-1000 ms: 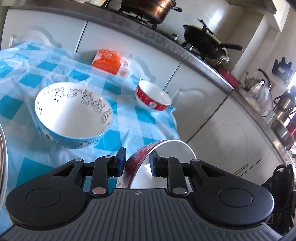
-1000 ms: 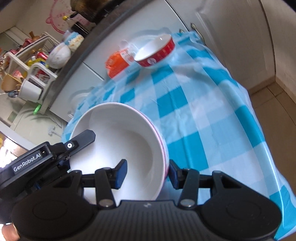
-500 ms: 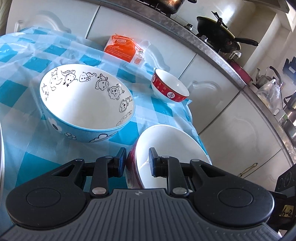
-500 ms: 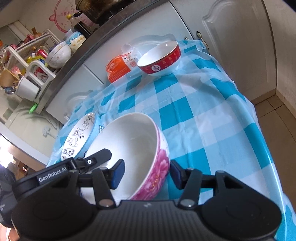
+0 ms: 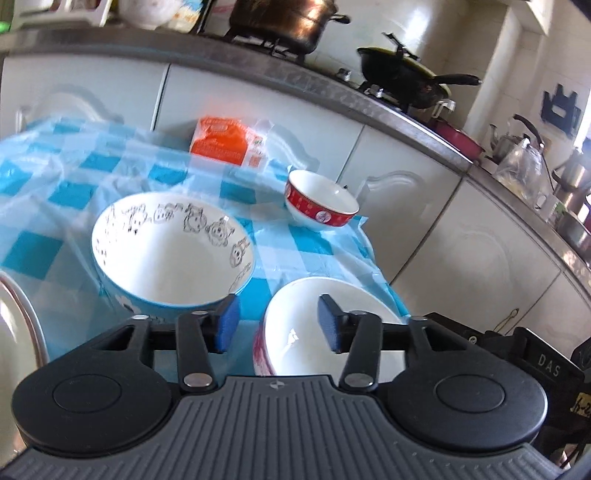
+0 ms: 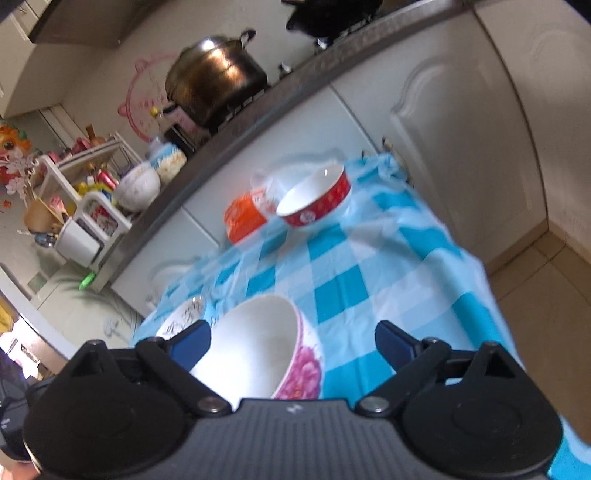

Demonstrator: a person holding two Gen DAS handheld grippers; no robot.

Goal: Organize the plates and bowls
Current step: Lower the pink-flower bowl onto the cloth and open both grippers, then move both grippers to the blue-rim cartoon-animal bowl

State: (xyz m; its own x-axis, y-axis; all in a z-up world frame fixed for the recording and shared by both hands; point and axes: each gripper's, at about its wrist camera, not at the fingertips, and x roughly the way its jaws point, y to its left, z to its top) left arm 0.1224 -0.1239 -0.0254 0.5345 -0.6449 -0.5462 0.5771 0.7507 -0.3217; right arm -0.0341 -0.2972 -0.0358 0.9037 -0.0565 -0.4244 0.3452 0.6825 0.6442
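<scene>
A white bowl with pink flowers stands upright on the blue-checked cloth, just right of the large blue cartoon bowl. My left gripper straddles its left rim; the jaws are opening and neither pad touches it. My right gripper is opening wide around the same flowered bowl, with a gap on both sides. A small red bowl sits near the table's far right corner. In the right wrist view the red bowl stands at the far end and the cartoon bowl peeks out behind the left finger.
An orange packet lies at the back of the table against white cabinets. A plate's rim shows at the left edge. The table's right edge drops to a tiled floor. Pots stand on the stove behind.
Both grippers have opened and let go of the flowered bowl. It went from tilted in the air to resting upright on the cloth beside the cartoon bowl.
</scene>
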